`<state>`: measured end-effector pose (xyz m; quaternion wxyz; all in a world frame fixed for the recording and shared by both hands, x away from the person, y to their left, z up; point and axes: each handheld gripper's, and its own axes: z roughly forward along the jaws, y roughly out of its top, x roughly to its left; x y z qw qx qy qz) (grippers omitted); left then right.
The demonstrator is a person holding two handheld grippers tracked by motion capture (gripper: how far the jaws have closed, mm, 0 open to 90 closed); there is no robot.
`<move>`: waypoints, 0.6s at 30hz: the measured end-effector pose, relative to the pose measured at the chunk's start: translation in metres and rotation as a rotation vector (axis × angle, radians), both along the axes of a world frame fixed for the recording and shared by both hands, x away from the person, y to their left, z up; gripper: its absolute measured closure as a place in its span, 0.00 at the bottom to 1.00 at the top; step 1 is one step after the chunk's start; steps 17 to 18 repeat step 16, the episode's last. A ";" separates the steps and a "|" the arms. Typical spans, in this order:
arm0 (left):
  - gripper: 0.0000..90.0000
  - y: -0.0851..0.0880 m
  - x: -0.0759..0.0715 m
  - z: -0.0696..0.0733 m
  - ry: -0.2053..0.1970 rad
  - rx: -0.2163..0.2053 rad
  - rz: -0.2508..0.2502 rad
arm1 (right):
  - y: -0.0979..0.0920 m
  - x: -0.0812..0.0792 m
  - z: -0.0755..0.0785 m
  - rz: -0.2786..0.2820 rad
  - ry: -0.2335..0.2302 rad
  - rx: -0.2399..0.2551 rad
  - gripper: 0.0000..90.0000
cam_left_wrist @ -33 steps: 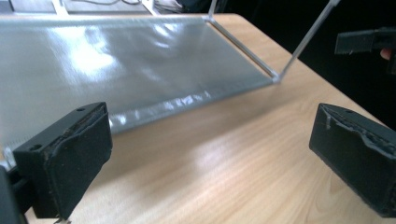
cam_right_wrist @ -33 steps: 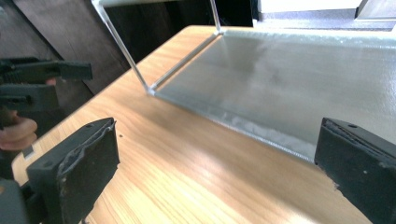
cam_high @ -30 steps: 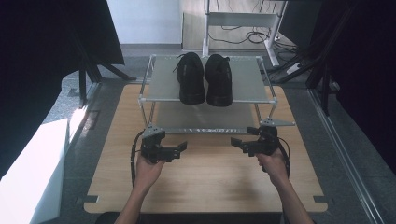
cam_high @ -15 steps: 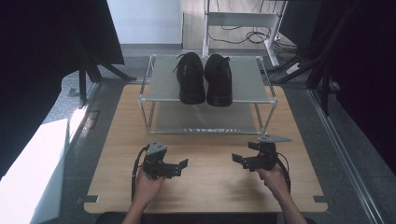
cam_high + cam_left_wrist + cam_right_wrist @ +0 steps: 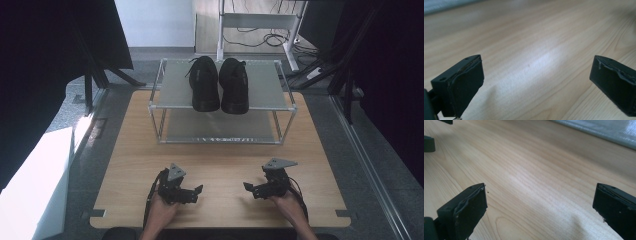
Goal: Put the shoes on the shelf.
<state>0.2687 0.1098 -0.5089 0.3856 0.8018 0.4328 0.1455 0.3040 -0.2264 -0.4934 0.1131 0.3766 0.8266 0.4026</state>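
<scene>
Pale wood grain runs across the light wooden tabletop (image 5: 220,160), which sits on a grey floor between dark curtains. Near its front edge the left gripper (image 5: 194,192), a black two-jaw tool topped by a grey three-cornered plate, is held in the person's left hand (image 5: 162,212) and points toward the middle of the board; in the left gripper view (image 5: 536,82) its two black jaws stand wide apart with bare wood between them, so it is released and grasps nothing. Level with it, well apart on the other side, the right gripper (image 5: 248,188), of the same black build with its own grey plate, sits in the right hand (image 5: 286,202) and points back toward the left one; in the right gripper view (image 5: 540,212) its jaws are likewise spread, released over bare wood, and black parts of the other tool show at the upper left edge. Farther out, at the far half of the table, stands a two-tier metal-framed shoe rack with grey shelves (image 5: 175,92). On its upper shelf rest a pair of black lace-up shoes (image 5: 220,84), side by side and touching or nearly so, toes toward the person, well away from both grippers. Behind the rack, a white frame and loose cables lie on the floor.
</scene>
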 end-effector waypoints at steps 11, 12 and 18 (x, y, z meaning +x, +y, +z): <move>0.00 -0.011 -0.005 -0.010 0.015 0.097 -0.017 | 0.009 -0.006 -0.019 0.059 -0.008 -0.118 0.00; 0.00 -0.011 -0.005 -0.011 0.016 0.095 -0.015 | 0.010 -0.006 -0.019 0.062 -0.009 -0.125 0.00; 0.00 -0.011 -0.005 -0.011 0.019 0.094 -0.017 | 0.011 -0.007 -0.020 0.076 -0.015 -0.133 0.00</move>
